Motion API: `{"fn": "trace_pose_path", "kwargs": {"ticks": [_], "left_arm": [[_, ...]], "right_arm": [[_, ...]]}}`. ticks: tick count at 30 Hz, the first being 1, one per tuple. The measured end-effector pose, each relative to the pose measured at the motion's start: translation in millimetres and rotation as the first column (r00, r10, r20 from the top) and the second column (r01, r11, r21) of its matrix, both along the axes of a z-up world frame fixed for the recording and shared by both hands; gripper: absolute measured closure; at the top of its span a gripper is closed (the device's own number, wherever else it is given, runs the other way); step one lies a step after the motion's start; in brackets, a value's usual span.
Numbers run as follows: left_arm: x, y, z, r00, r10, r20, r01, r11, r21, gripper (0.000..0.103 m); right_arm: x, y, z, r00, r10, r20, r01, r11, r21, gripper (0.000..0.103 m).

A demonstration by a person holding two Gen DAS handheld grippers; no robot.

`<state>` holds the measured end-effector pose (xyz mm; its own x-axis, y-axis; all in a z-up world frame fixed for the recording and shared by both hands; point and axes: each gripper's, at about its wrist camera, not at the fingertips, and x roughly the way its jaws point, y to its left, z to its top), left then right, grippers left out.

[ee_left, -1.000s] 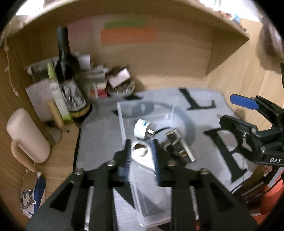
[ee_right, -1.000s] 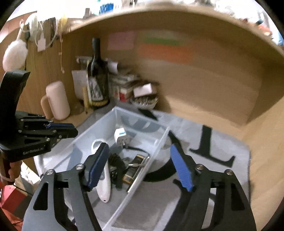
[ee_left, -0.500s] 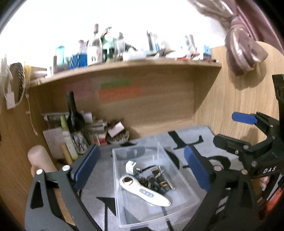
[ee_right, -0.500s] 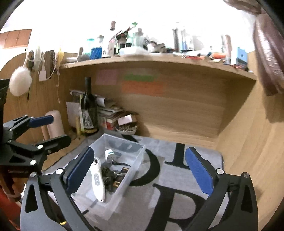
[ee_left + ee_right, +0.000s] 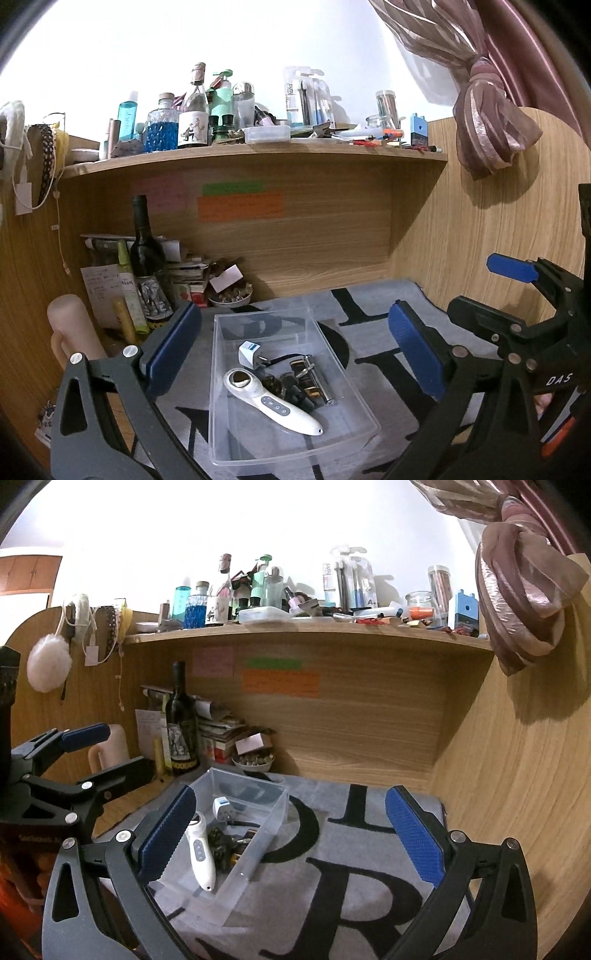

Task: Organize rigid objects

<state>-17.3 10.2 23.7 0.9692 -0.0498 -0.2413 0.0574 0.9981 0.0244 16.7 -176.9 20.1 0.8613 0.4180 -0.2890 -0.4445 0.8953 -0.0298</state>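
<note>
Left wrist view: the left gripper, black-framed with blue ribbed pads, stands at its widest with nothing between the jaws, and it frames the clear rectangular plastic bin that rests on the grey mat with large black letters. Inside the bin lie a white wand-shaped handheld device with a round head and a row of buttons, a small white plug adapter and a cluster of dark metal and black small parts; the wand's long axis runs diagonally, head toward the rear left, tip toward the front right. Right wrist view: the right gripper, equally wide and empty, has the same bin ahead and to its left, partly behind its left pad, so the left gripper is judged the nearer and better aligned. No loose rigid object remains visible on the mat, which suggests the sorting is largely complete
</note>
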Motion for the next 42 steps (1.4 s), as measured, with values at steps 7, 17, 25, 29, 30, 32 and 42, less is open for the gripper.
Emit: {"fn": "trace_pose_path", "kwargs": {"ticks": [7,17,25,29,30,32,42], "left_arm": [[-1.4,5.1,0.9,1.000,0.007,0.001,-0.007,1.000,-0.021,0.000],[-0.7,8.5,0.3,1.000,0.007,-0.002,-0.008,1.000,-0.030,0.000],[0.1,9.8,0.1,1.000,0.008,-0.005,-0.008,0.999,-0.035,0.000],[0.3,10.2,-0.3,1.000,0.009,-0.006,-0.009,0.999,-0.037,0.000],[0.4,10.3,-0.3,1.000,0.009,-0.006,-0.009,0.999,-0.037,0.000],[0.3,10.5,-0.2,1.000,0.008,-0.007,-0.009,0.999,-0.038,0.000],[0.5,10.1,-0.3,1.000,0.007,-0.010,-0.008,0.999,-0.038,0.000]], "right_arm": [[-1.3,-0.1,-0.4,1.000,0.003,0.004,-0.003,1.000,-0.002,0.000],[-6.7,5.7,0.8,1.000,0.002,0.013,-0.002,1.000,-0.008,0.000],[-6.7,6.2,0.8,1.000,0.002,0.012,-0.002,1.000,-0.007,0.000],[-7.1,7.7,0.4,1.000,0.001,0.010,-0.001,1.000,-0.005,0.000],[-7.1,7.7,0.4,1.000,0.001,0.009,-0.001,1.000,-0.005,0.000],[-7.4,8.1,0.3,1.000,0.002,0.009,-0.002,1.000,-0.005,0.000],[-7.6,9.8,0.0,1.000,0.000,0.010,0.000,1.000,-0.006,0.000]]}}
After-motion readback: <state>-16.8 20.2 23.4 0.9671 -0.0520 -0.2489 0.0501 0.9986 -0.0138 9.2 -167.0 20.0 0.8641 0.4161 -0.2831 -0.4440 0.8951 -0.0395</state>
